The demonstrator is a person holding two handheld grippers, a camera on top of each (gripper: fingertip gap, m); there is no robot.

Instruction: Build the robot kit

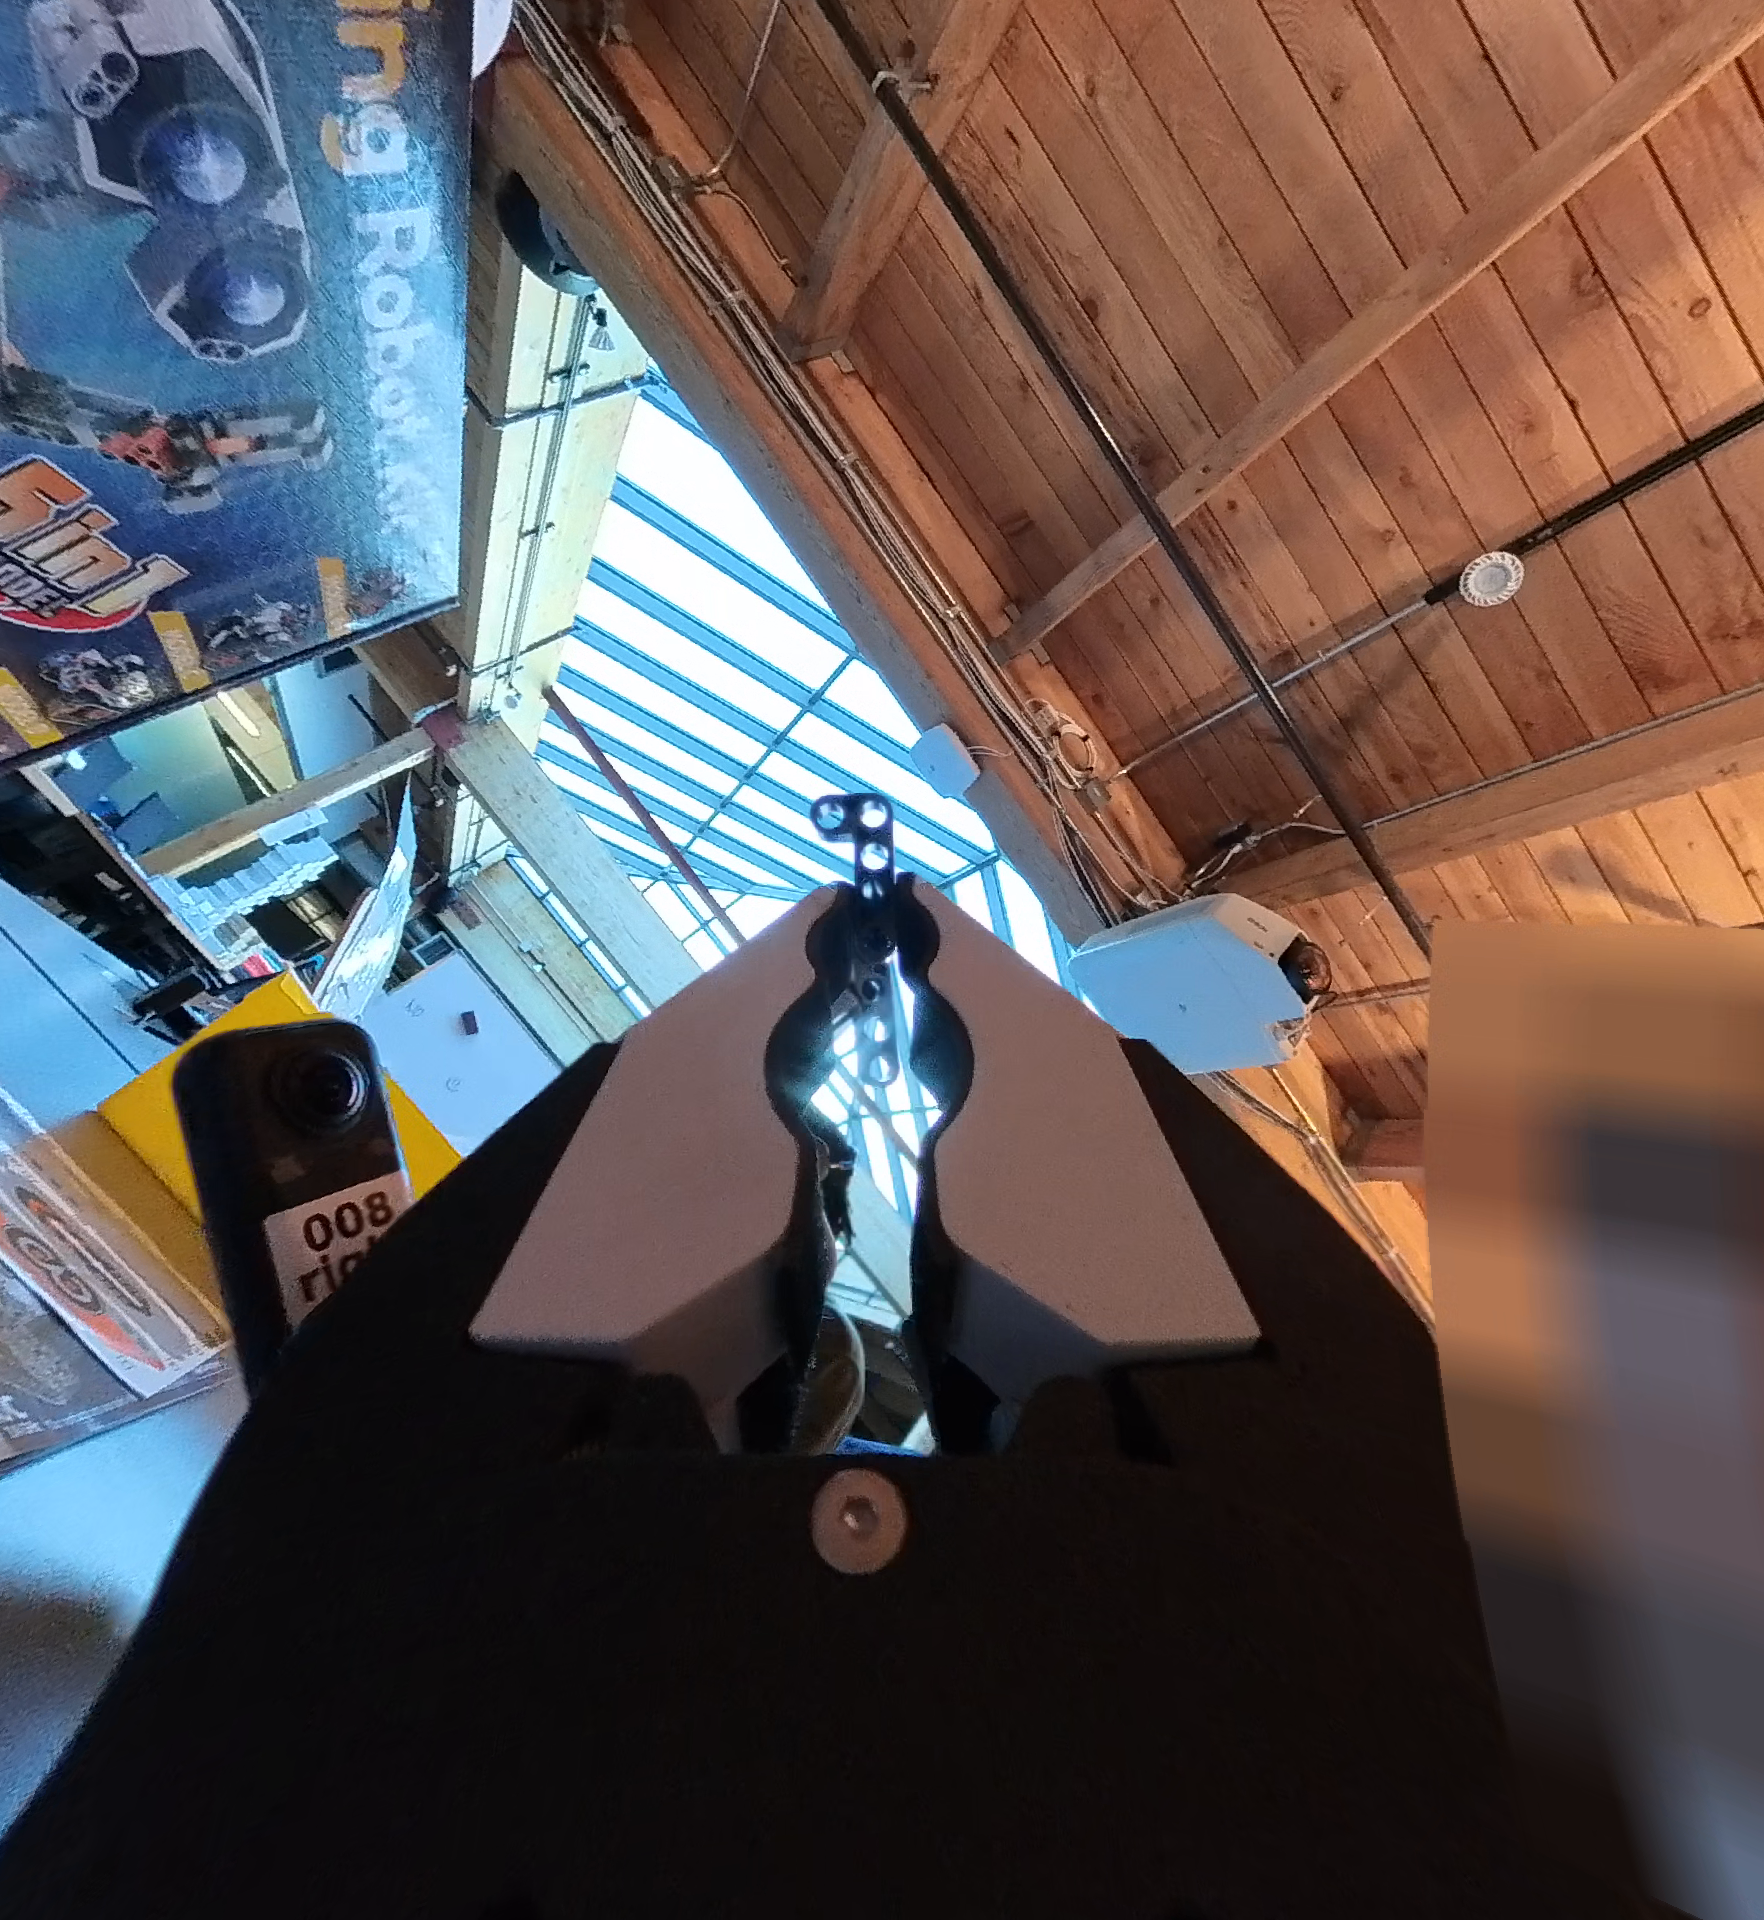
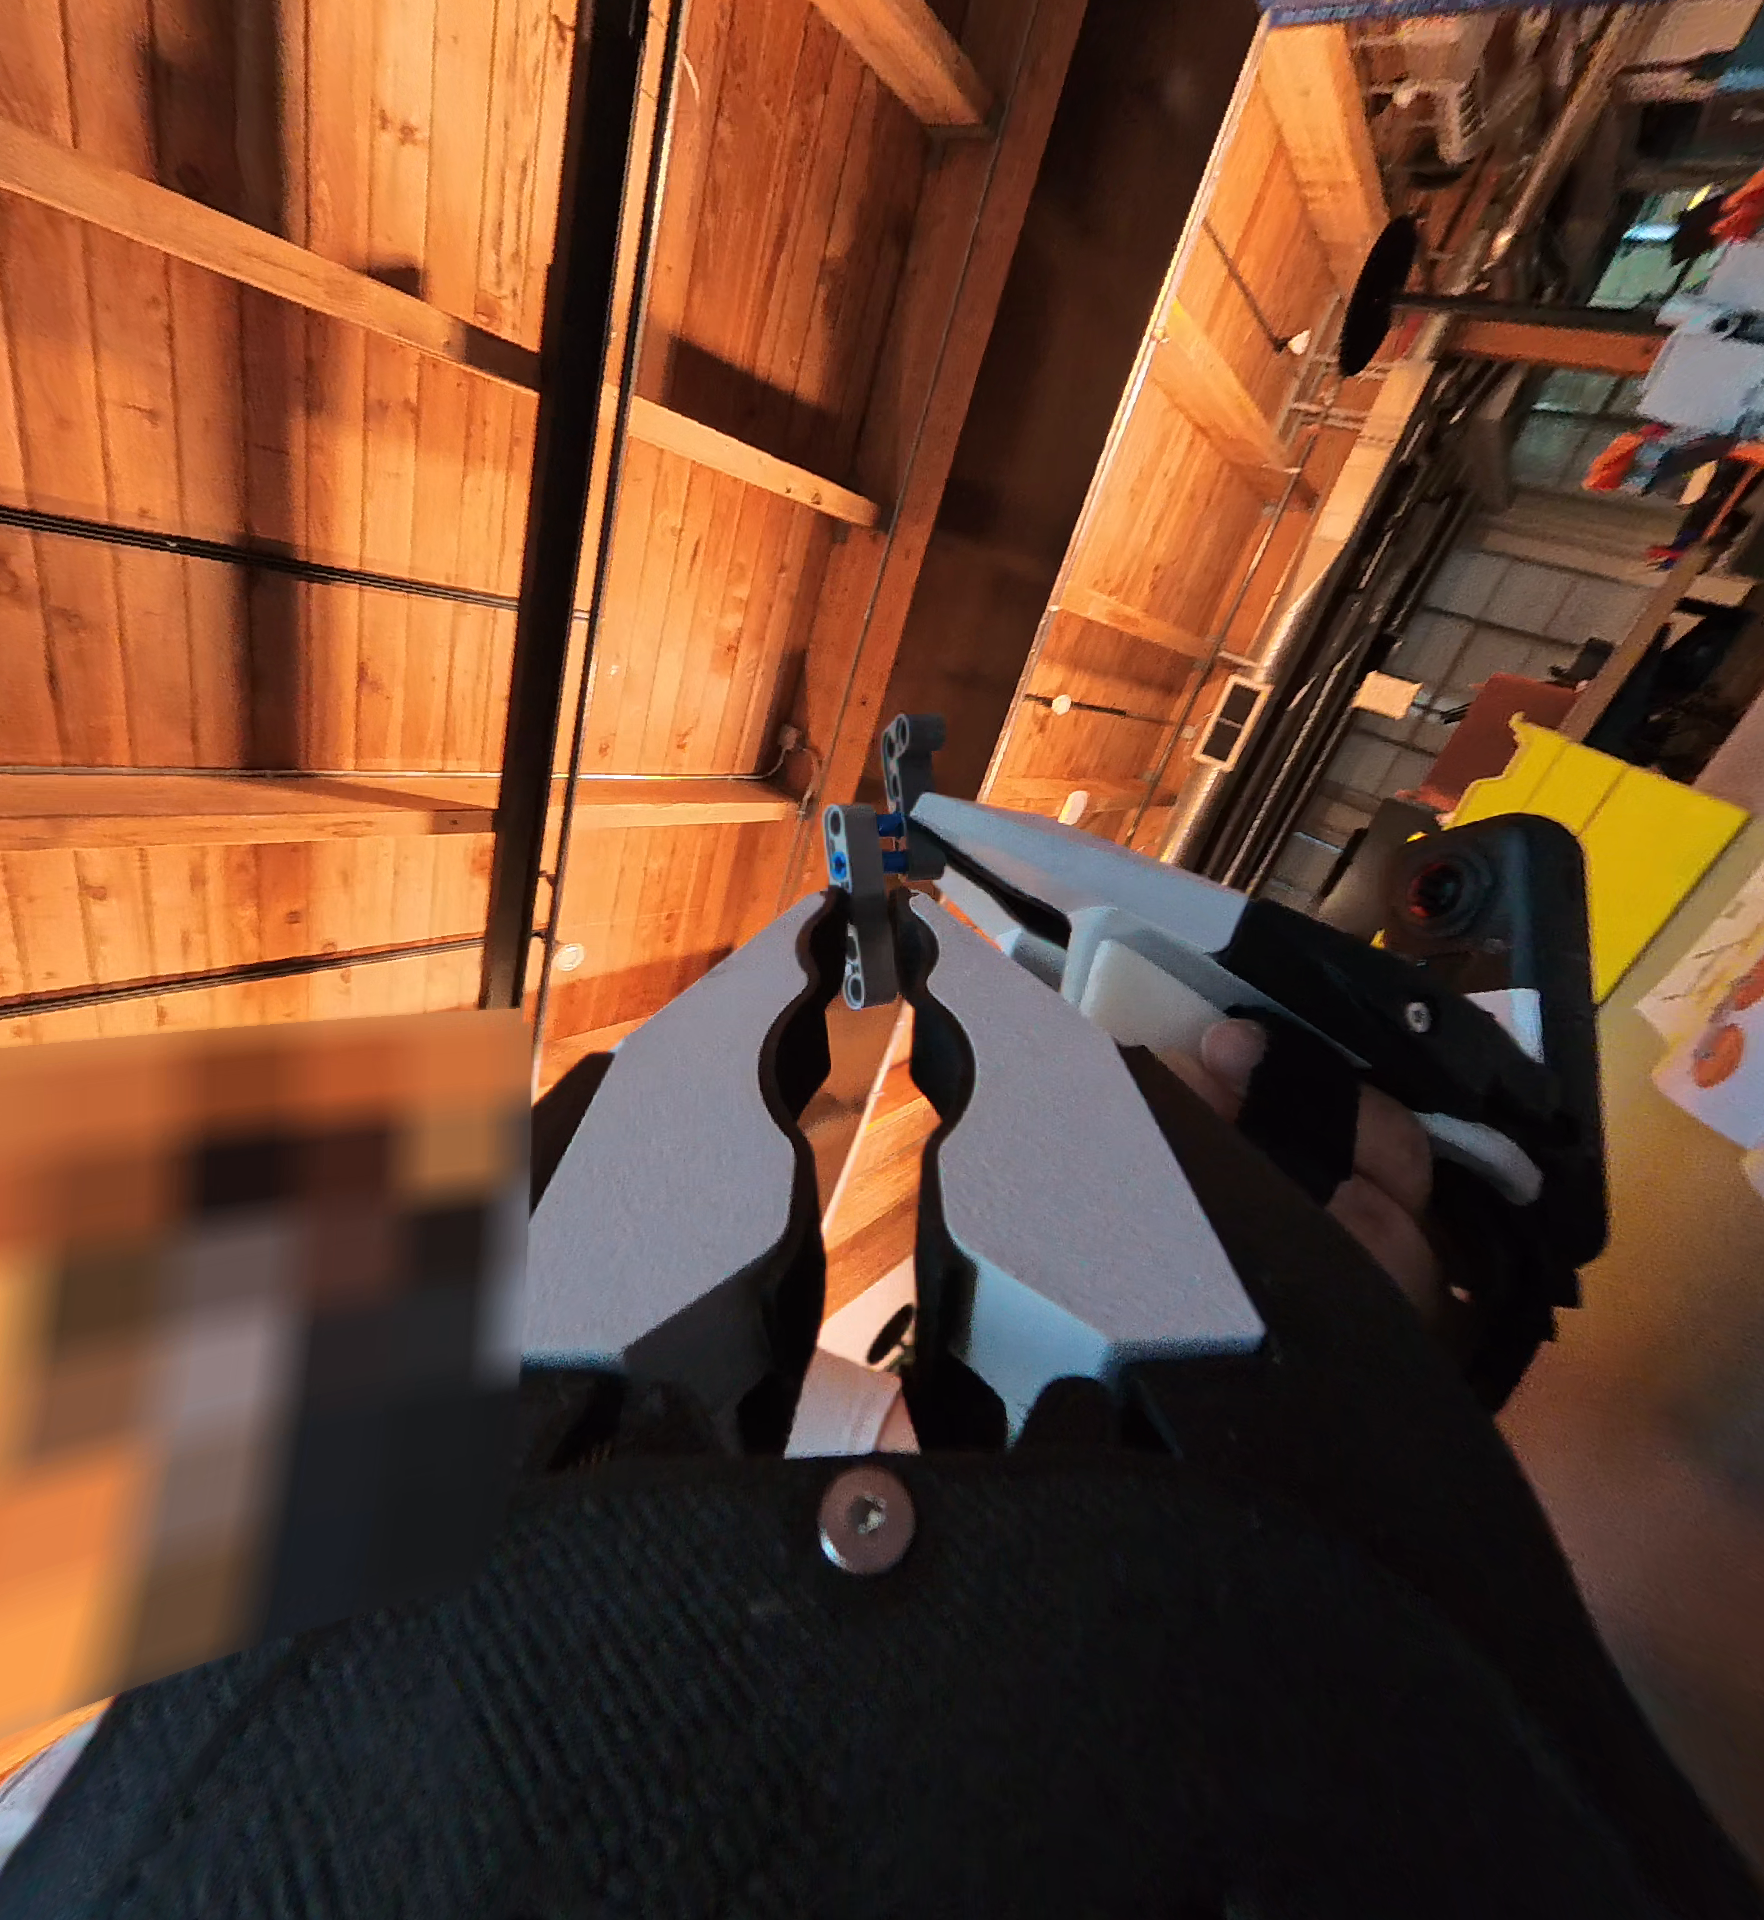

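Note:
My left gripper (image 1: 873,896) points up toward the ceiling and is shut on a dark L-shaped beam with holes (image 1: 862,831), whose bent end sticks out above the tips. My right gripper (image 2: 870,902) is shut on a grey beam with holes (image 2: 857,883) that carries two blue pins (image 2: 890,842). In the right wrist view the left gripper (image 2: 922,823) reaches in from the right. Its L-shaped beam (image 2: 914,753) sits against the blue pins, right beside the grey beam. A gloved hand (image 2: 1304,1122) holds the left gripper.
A wooden plank ceiling (image 1: 1377,364) with beams and a skylight (image 1: 732,665) is overhead. A toy box (image 1: 161,312) hangs at upper left, with a yellow box (image 1: 265,1023) and booklets (image 1: 16,1278) below it. The right gripper's camera (image 1: 317,1091) is close on the left. A white ceiling-mounted device (image 1: 1190,982) is at right. My two grippers' fingertips are within a few centimetres of each other.

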